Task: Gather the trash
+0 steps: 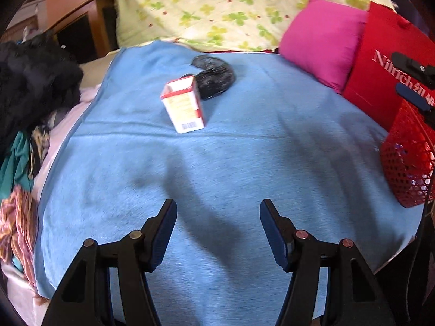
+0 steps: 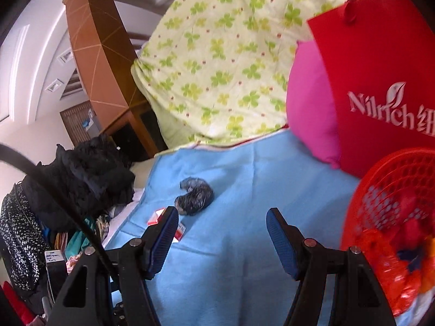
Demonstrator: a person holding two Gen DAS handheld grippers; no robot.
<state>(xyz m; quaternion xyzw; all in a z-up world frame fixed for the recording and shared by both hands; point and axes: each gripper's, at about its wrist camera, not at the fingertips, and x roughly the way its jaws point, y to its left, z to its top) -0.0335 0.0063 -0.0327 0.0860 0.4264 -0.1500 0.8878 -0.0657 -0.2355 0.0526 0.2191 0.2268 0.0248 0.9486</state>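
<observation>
A blue blanket (image 1: 244, 163) covers most of the bed, and its middle and near part lie bare and open. At its far edge a clover-print quilt (image 1: 231, 8) is heaped, with one pink cushion (image 1: 323, 40) leaning beside it. One red paper bag (image 1: 380, 62) printed "Nilrich" stands upright against the cushion at the blanket's right side. Along the left edge dark clothes (image 1: 32, 81) are piled, with mixed coloured fabrics below them.

One red mesh basket (image 2: 394, 212) sits in front of the paper bag at the right edge of the blanket. It holds crumpled red and orange wrappers; blur keeps the rest of its contents unclear, though something dark and something white may be among them.

Two pieces of trash lie on the blanket, toward its far middle: a white and red carton (image 1: 183, 106), on its side, and a crumpled black plastic bag (image 1: 214, 76) touching it from behind.

The left gripper (image 1: 217, 212) hangs over bare blanket, fingers spread, nothing between them, well short of the carton. The right gripper (image 2: 221, 220) is likewise spread and empty; the carton shows just past its left finger (image 2: 163, 233).
</observation>
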